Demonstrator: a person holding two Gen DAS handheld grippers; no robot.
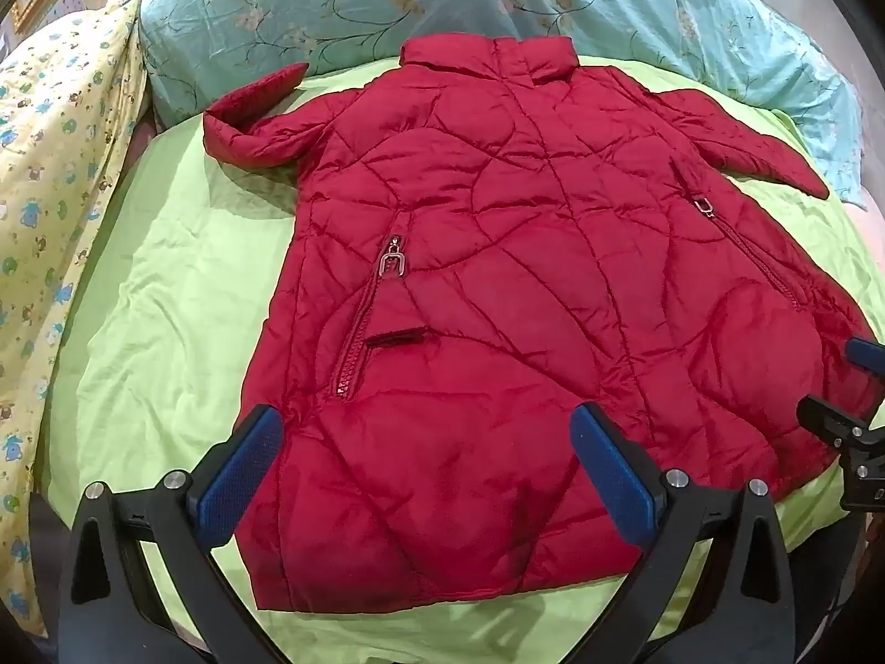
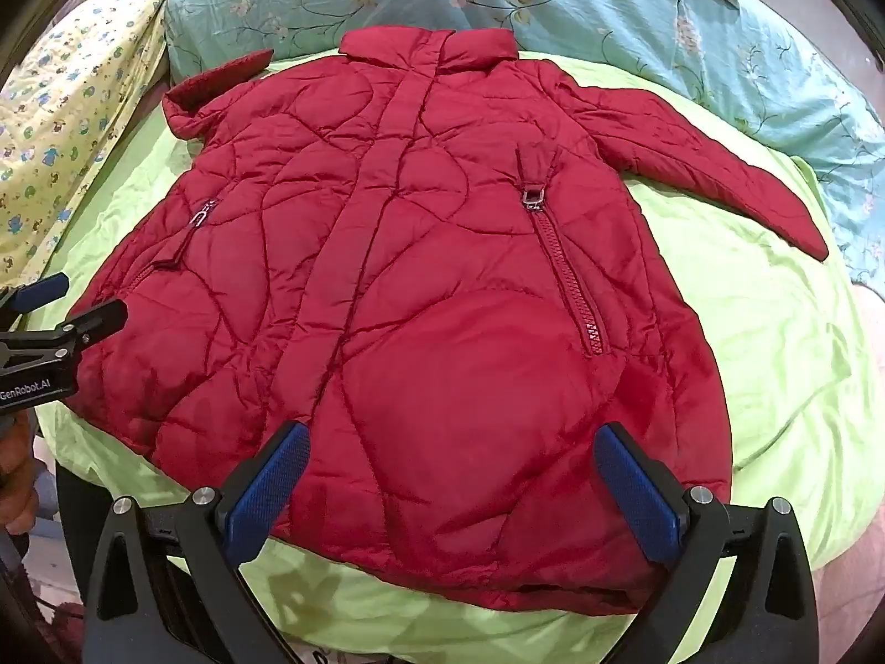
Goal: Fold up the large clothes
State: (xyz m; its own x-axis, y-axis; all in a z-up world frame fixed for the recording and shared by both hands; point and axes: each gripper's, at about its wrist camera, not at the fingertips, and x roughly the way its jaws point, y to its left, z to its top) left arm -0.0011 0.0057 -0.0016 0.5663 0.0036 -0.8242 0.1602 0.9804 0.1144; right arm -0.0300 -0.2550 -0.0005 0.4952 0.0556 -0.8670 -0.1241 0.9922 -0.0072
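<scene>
Lying front-up on the green sheet, the red coat runs collar-far, hem-near. Left gripper hovers spread over the hem's left part; right gripper hovers spread over its right part, equally near.

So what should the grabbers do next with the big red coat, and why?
Probably reach for a sleeve first. The red coat lies flat and spread out on the green sheet, both sleeves sticking out, and the left gripper and right gripper are open above the hem, holding nothing. Folding the right sleeve across the front looks like the natural start.
</scene>
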